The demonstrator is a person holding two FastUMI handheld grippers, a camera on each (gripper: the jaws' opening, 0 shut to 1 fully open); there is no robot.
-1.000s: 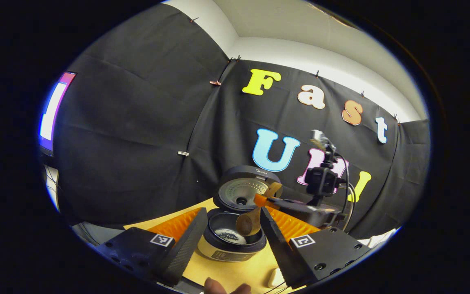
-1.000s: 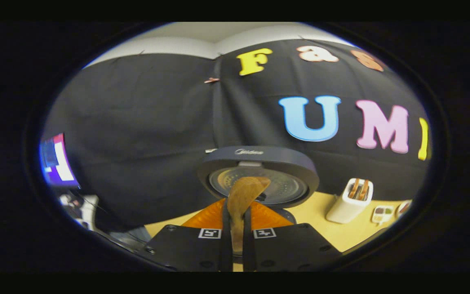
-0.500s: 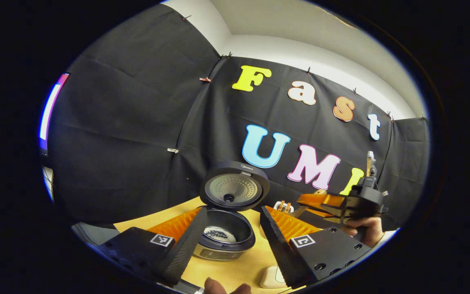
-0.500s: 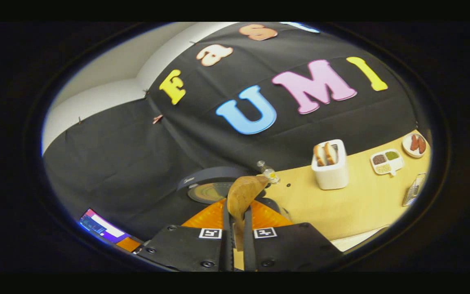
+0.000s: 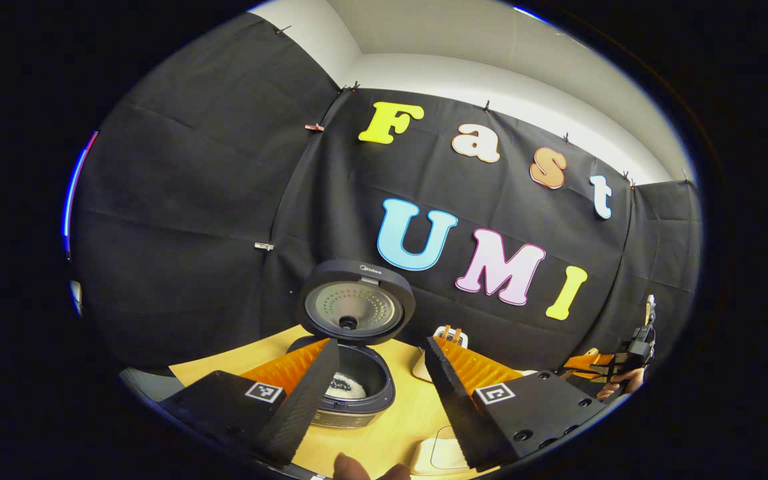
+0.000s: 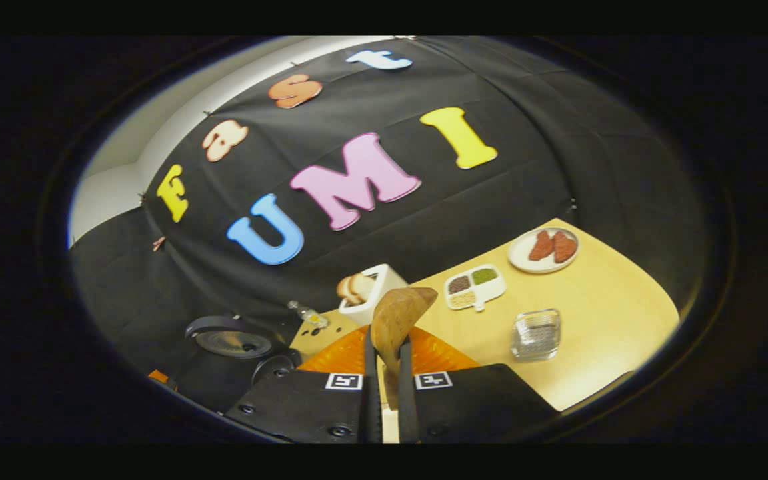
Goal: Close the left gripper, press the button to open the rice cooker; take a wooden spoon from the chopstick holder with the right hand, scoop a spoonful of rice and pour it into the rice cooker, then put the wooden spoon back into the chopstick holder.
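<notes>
So the wooden spoon (image 6: 399, 313) is clamped by its handle between the fingers of my right gripper (image 6: 384, 373), bowl sticking up and forward, and it looks empty to me, which fits the grains I can see sitting in the pot of the rice cooker (image 5: 351, 387). The cooker's lid (image 5: 356, 302) stands wide open, so I'd say the pour is done and what's left is returning the spoon. The right gripper view looks out over the table (image 6: 611, 313), where a clear mesh-looking holder (image 6: 536, 333) stands near the front; I'm guessing that's the chopstick holder, though I can't say for sure. Around it are a sectioned dish (image 6: 475, 288), a plate (image 6: 544, 250) and a toaster (image 6: 367, 293), so there's room to come down from above. My left gripper (image 5: 381, 390) hangs spread open, holding nothing, facing the cooker and out of the way.
</notes>
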